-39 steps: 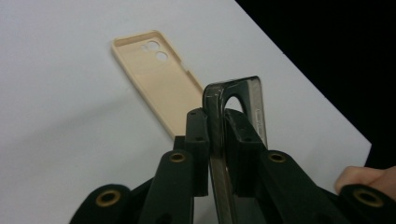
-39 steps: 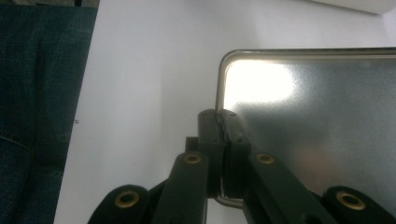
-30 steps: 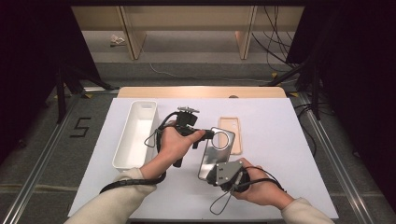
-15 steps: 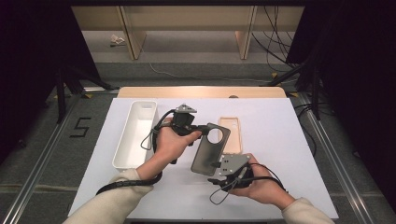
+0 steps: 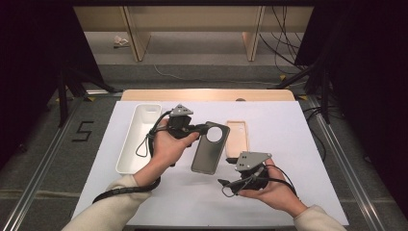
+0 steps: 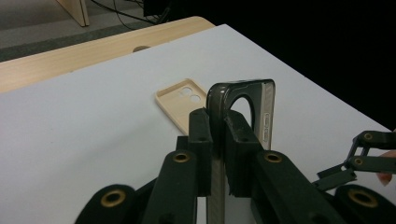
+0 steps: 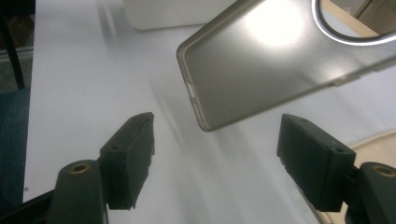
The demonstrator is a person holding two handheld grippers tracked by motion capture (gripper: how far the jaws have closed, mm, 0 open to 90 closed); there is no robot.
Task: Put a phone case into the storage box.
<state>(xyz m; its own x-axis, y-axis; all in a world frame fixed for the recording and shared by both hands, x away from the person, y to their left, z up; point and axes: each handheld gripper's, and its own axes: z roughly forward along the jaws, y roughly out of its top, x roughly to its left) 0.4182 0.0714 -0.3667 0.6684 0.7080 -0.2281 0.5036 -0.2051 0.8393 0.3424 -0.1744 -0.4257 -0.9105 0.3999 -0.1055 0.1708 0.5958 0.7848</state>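
The left hand-held gripper (image 5: 204, 129) is clamped on the top edge of the grey phone case (image 5: 210, 148), holding it above the desk (image 5: 288, 144). The right hand-held gripper (image 5: 230, 164) sits near and right of the case's lower end; its jaws have just been opening and have nothing between them. In the left gripper view the case's lower part is hidden behind the jaws.

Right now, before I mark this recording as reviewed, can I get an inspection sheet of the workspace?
Surface: white table top, wooden strip at its far edge.
Job's things: smoky grey translucent phone case, lifted; beige phone case, flat.
Clutter: long white plastic tray.
Grippers: left claw shut on the grey case's edge; right claw has just been opening, nothing between its jaws.
Cables: black lead along the left forearm.
Surroundings: wooden shelving, floor cables behind.
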